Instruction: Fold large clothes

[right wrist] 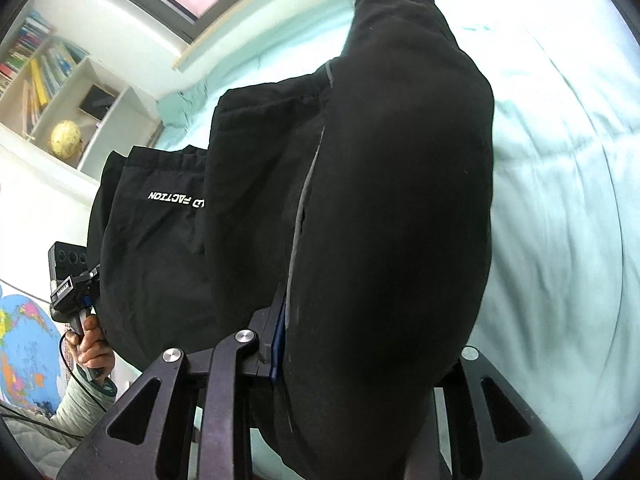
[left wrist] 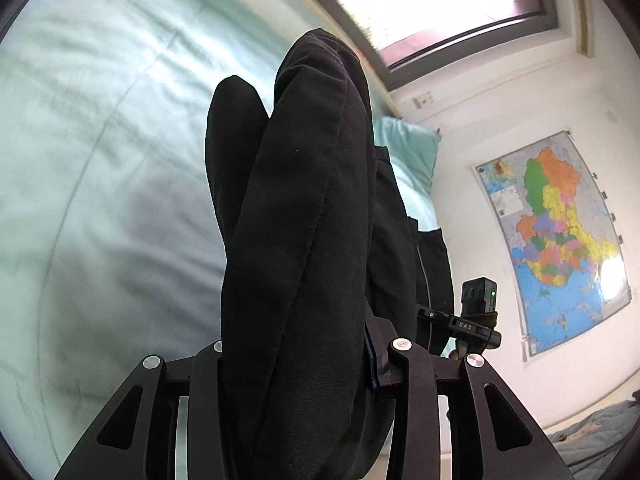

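Observation:
A large black garment with white lettering and a grey stripe hangs between both grippers above a bed. My left gripper is shut on one bunched end of it; the cloth hides the fingertips. My right gripper is shut on the other end, its blue pad showing beside the cloth. The garment droops down toward the sheet. The right gripper's body shows in the left wrist view, the left one in the right wrist view.
A pale green bed sheet lies under the garment, with a green pillow at its head. A window is beyond the bed. A wall map hangs beside it. A shelf with books and a globe stands by the wall.

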`<state>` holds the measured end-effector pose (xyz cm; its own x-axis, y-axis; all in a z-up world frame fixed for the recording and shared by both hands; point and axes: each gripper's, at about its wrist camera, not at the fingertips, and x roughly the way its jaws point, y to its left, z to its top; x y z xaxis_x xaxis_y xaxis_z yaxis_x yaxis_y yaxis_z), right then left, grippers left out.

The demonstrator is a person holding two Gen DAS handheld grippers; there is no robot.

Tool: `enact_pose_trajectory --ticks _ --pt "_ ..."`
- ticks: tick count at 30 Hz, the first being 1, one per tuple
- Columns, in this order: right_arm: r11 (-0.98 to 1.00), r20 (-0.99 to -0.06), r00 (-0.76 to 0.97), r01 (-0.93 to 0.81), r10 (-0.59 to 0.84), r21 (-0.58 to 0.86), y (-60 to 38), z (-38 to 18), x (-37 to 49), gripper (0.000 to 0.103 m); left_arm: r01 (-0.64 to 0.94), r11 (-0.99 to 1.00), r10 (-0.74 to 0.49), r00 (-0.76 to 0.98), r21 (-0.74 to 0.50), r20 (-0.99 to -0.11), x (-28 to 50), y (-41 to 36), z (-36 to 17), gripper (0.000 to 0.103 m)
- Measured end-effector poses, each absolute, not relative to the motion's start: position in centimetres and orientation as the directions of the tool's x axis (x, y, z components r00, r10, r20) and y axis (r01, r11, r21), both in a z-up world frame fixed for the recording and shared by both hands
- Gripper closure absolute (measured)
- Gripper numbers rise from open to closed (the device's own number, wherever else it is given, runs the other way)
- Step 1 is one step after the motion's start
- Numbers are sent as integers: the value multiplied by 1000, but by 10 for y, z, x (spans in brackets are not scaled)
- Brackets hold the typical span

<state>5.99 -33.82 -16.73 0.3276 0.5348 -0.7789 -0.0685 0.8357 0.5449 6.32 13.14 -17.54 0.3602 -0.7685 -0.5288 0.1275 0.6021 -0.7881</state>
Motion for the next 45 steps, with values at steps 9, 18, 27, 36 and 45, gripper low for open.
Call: enact_pose_trajectory --ticks 9,18,27,36,45 --pt "857 -848 230 93 477 507 -331 -245 60 69 -144 605 -736 275 -783 -619 39 157 -277 58" --pt "762 -829 254 329 498 558 -403 -275 47 47 -373 509 -729 293 -776 -619 12 230 -325 49" --pt "990 -934 349 87 74 111 -349 -187 21 37 -145 788 -516 372 -598 -772 -11 219 -203 48" --pt "985 -964 201 -13 172 172 -260 -239 -4 32 41 927 -372 223 -372 -901 10 88 -230 47" --pt "997 -985 156 -7 78 78 -238 -291 4 30 -17 976 -213 166 -219 -963 29 66 -283 48"
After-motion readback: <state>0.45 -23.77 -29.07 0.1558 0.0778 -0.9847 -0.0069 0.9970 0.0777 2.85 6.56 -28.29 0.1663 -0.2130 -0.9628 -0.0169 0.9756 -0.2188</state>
